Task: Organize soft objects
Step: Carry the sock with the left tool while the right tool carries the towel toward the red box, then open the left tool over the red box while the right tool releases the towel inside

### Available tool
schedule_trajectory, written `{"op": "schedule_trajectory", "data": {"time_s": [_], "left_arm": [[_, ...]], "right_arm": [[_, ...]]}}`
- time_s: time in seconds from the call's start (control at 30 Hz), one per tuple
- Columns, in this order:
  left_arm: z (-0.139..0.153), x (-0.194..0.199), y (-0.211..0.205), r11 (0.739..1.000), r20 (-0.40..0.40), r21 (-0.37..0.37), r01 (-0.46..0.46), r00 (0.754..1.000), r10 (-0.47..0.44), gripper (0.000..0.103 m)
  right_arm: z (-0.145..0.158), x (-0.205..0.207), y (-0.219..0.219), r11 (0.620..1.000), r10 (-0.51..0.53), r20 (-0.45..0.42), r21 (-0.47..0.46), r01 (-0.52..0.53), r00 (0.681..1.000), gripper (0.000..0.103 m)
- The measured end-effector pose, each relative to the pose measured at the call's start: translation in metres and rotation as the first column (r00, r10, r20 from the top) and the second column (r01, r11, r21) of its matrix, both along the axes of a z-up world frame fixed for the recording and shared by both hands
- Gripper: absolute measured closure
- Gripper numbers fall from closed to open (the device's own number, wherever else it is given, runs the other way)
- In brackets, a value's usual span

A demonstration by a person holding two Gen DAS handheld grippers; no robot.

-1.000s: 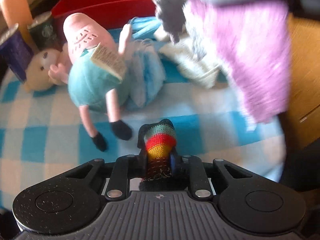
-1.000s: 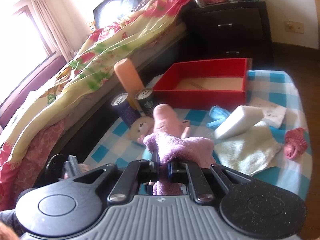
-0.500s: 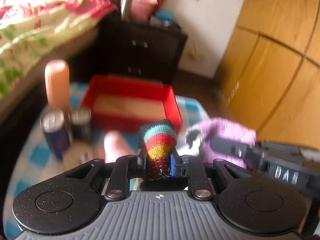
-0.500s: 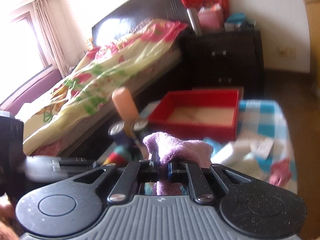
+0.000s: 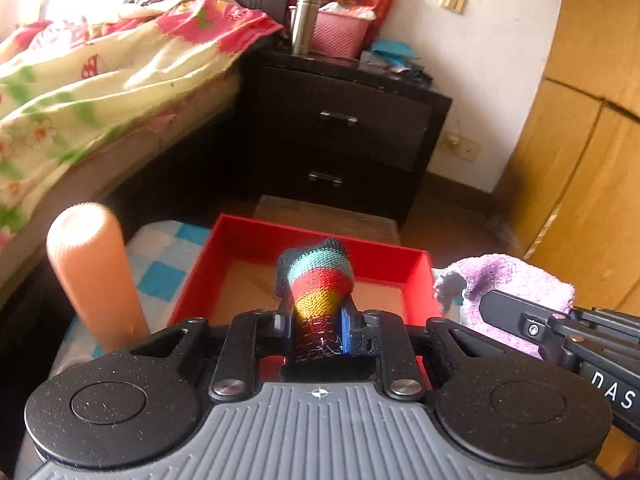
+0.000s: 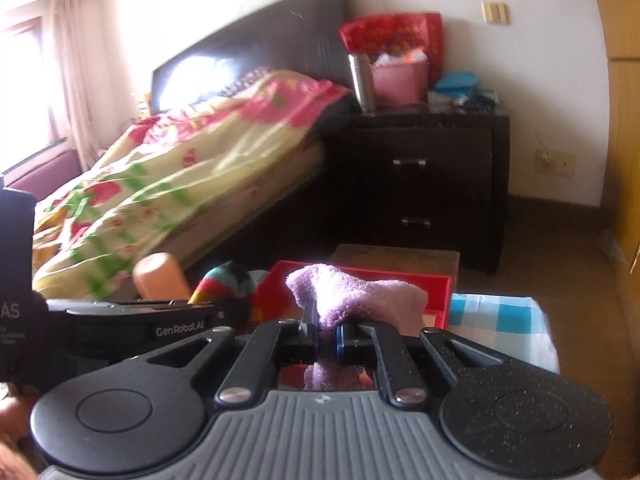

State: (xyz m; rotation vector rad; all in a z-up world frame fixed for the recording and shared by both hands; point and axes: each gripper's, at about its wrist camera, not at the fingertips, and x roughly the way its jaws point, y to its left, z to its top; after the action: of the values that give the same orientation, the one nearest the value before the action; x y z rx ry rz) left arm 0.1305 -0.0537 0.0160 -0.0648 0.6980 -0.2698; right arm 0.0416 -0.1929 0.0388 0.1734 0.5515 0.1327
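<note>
The left gripper (image 5: 318,330) is clenched on a striped sock (image 5: 318,280), held up in front of the red box's (image 5: 192,284) near edge. The right gripper (image 6: 327,338) is clamped on a purple towel (image 6: 360,296), raised near the box's right corner (both items clear of the box floor). A peach bottle (image 5: 92,280) stands just left of the box, on the checked cloth (image 6: 500,316).

Sunlit bedrm: bed (image 6: 168,184), dark nightstand (image 6: 424,184), wood wardrobe (image 5: 580,152).
</note>
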Motion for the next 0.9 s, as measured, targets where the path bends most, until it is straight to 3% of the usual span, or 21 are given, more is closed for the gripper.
{"op": "schedule_trajectory", "data": {"time_s": [0.4,0.6,0.77,0.87,0.9], "left_arm": [[-0.039,0.054,-0.001,0.996,-0.059,0.054,-0.064,0.996,0.068,0.079],[-0.045,0.063,-0.007,0.994,-0.06,0.083,-0.071,0.995,0.076,0.073],[-0.044,0.062,-0.01,0.992,-0.043,0.102,-0.068,0.996,0.072,0.056],[-0.041,0.059,-0.01,0.992,-0.028,0.106,-0.07,0.997,0.074,0.04],[-0.04,0.057,-0.01,0.992,-0.02,0.107,-0.071,0.997,0.073,0.038]], "right_arm": [[-0.055,0.076,0.001,0.994,-0.005,-0.073,-0.112,-0.003,0.997,0.103],[-0.069,0.093,-0.001,0.995,-0.01,-0.095,-0.099,0.0,0.995,0.103],[-0.074,0.098,-0.002,0.994,-0.024,-0.106,-0.108,0.013,0.994,0.103],[-0.075,0.098,-0.004,0.993,-0.033,-0.117,-0.12,0.019,0.993,0.103],[-0.075,0.097,-0.004,0.992,-0.04,-0.116,-0.122,0.026,0.992,0.097]]}}
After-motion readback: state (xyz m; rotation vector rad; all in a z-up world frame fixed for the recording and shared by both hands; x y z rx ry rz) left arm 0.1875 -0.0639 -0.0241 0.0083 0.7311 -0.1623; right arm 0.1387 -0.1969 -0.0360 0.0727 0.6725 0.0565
